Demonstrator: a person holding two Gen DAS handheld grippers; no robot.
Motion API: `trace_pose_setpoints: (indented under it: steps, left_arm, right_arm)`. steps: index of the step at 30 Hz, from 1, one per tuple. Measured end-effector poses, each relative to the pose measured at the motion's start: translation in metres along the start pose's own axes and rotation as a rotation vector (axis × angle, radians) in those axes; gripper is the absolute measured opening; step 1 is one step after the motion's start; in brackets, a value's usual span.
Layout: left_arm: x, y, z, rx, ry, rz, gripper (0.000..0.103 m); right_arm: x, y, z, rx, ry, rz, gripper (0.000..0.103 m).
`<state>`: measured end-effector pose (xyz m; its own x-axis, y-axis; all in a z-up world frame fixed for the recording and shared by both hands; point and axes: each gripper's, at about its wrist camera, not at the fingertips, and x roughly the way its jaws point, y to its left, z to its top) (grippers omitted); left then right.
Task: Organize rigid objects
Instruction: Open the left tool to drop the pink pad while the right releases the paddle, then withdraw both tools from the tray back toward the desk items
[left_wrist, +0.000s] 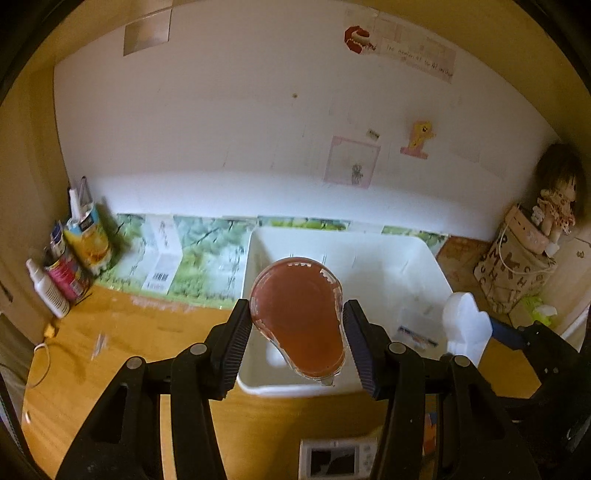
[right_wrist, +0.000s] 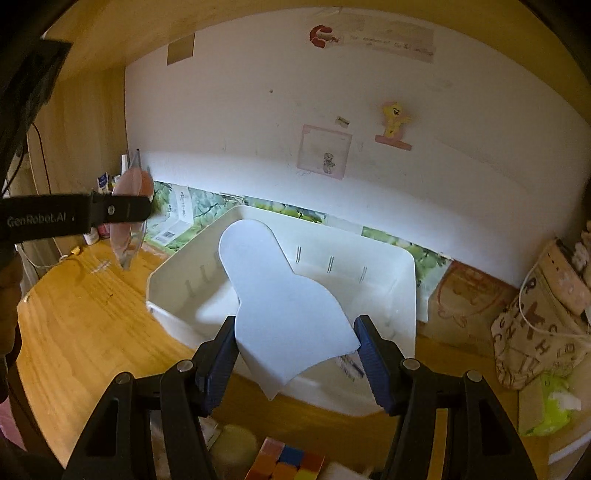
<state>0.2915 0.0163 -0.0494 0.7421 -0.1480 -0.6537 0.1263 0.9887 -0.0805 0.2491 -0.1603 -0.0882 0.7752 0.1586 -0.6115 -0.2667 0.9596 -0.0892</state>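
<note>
Over the wooden table (left_wrist: 110, 369), each claw pinches its load above the white plastic bin (right_wrist: 402, 295), the left claw (left_wrist: 297, 325) holding a clear, reddish pear-shaped case (left_wrist: 299, 314) and the right claw (right_wrist: 295, 354) a flat white bottle-shaped piece (right_wrist: 280, 295) by slim edges, so either could twist loose and miss.

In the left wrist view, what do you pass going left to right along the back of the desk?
White spray bottle → yellow can → white bin → lettered bag → doll.
</note>
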Motion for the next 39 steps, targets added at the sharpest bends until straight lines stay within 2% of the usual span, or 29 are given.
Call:
trace_pose_setpoints:
  steps: [4, 14, 19, 21, 23, 24, 28, 39]
  left_arm:
    - [0.012, -0.002, -0.001, 0.025, -0.059, 0.063, 0.055]
    - [0.052, 0.002, -0.002, 0.010, -0.013, 0.061, 0.056]
    - [0.063, -0.004, -0.006, 0.046, 0.015, 0.044, 0.056]
    - [0.064, -0.006, -0.005, 0.047, 0.020, 0.035, 0.058]
    - [0.066, -0.007, -0.004, 0.043, 0.038, 0.027, 0.076]
    - [0.065, -0.006, -0.004, 0.040, 0.037, 0.025, 0.078]
    - [0.062, -0.006, -0.003, 0.036, 0.033, 0.037, 0.081]
    - [0.024, -0.010, 0.000, 0.040, -0.032, 0.042, 0.081]
  right_arm:
    - [0.019, 0.001, 0.001, -0.006, -0.003, -0.007, 0.063]
    - [0.046, 0.002, 0.001, 0.000, 0.002, 0.021, 0.063]
    - [0.059, 0.000, 0.002, 0.017, 0.021, 0.038, 0.063]
    - [0.062, 0.000, 0.002, 0.022, 0.031, 0.046, 0.064]
    - [0.064, -0.001, 0.002, 0.031, 0.037, 0.043, 0.072]
    - [0.063, -0.002, 0.003, 0.035, 0.034, 0.038, 0.076]
    - [0.057, -0.005, 0.003, 0.048, 0.019, 0.029, 0.079]
    - [0.018, -0.011, 0.008, 0.046, -0.045, -0.033, 0.080]
